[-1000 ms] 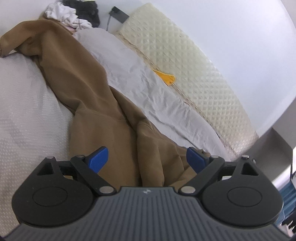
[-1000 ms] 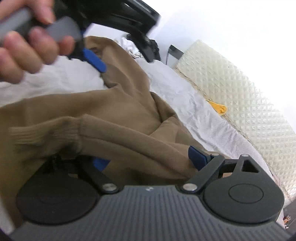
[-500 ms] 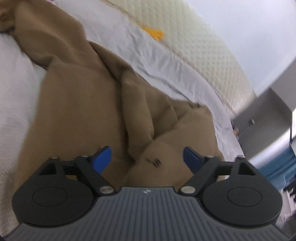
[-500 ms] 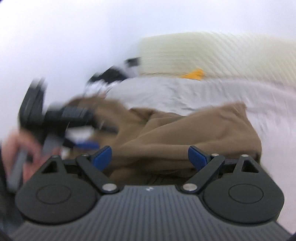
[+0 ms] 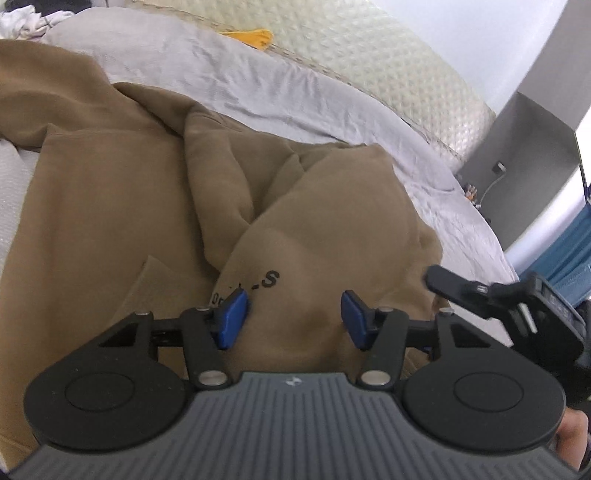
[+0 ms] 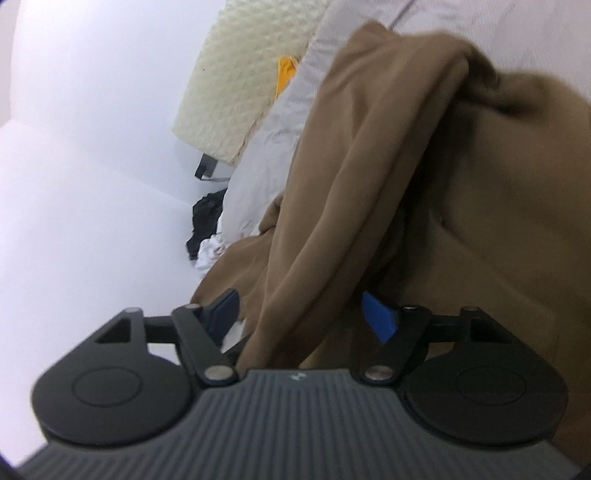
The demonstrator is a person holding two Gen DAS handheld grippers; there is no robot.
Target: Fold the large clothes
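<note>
Left tool (image 5: 291, 317) hangs over the brown hoodie (image 5: 155, 206), blue pads partly apart; its jaws have just been closing. Brown cloth fills the gap, mounded between the pads, but neither pad (image 5: 231, 319) clearly presses on it. Black lettering on the hoodie sits just past the pad at 9 o'clock.

Right tool (image 6: 301, 317) is rolled hard over, so the bed runs up the picture in its view. Its jaws have just been closing too. A thick hanging fold of hoodie (image 6: 369, 177) passes between its pads; the pad (image 6: 378, 319) at 3 o'clock lies against the fold's edge, the other stands clear of it with white showing in the gap. No firm pinch visible. In the left view, the right tool (image 5: 517, 306) shows at 3 o'clock, beside the hoodie's edge.

Hoodie lies spread and rumpled on the bed, over a pale grey sheet (image 5: 258, 77). Cream quilted pad (image 5: 369, 55) runs along the wall at 12 to 1 o'clock, a yellow item (image 5: 251, 36) against it. Heap of white and black clothes (image 6: 207, 236) at the bed's far end.
</note>
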